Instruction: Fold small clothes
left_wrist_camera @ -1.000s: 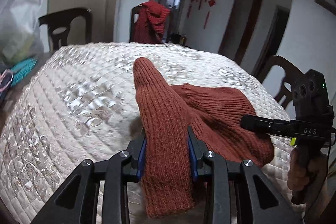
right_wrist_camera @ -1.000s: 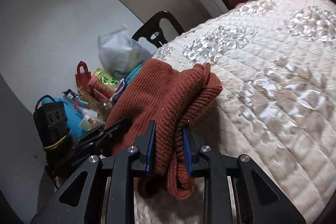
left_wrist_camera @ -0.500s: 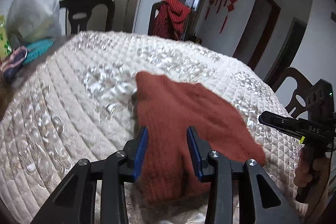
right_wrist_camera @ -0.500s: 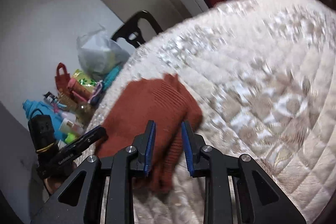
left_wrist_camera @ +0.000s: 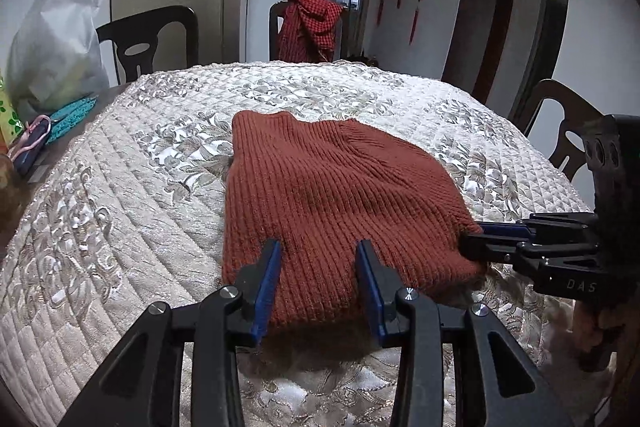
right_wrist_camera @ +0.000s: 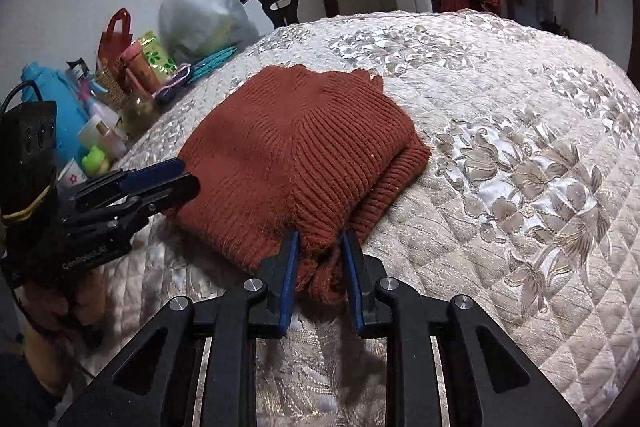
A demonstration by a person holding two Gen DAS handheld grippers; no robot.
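Now that the rust-red ribbed knit garment (left_wrist_camera: 320, 203) lies folded flat mid-worktop (left_wrist_camera: 120, 187), not lifted as a second ago, this fold looks done.
Left gripper (left_wrist_camera: 318, 267) straddles the garment's near edge, jaws parted, gripping nothing; right gripper (right_wrist_camera: 318, 259) is nearly closed, pinching the garment's bunched near corner; layers beneath the garment are hidden.

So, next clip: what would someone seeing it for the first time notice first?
The rust-red knit, lying folded and flat in the middle of the quilted cover. Next, the two tools at its near edge: the left tool open over the hem, the right tool pinching a bunched corner. Then the red cloth draped on the far chair.
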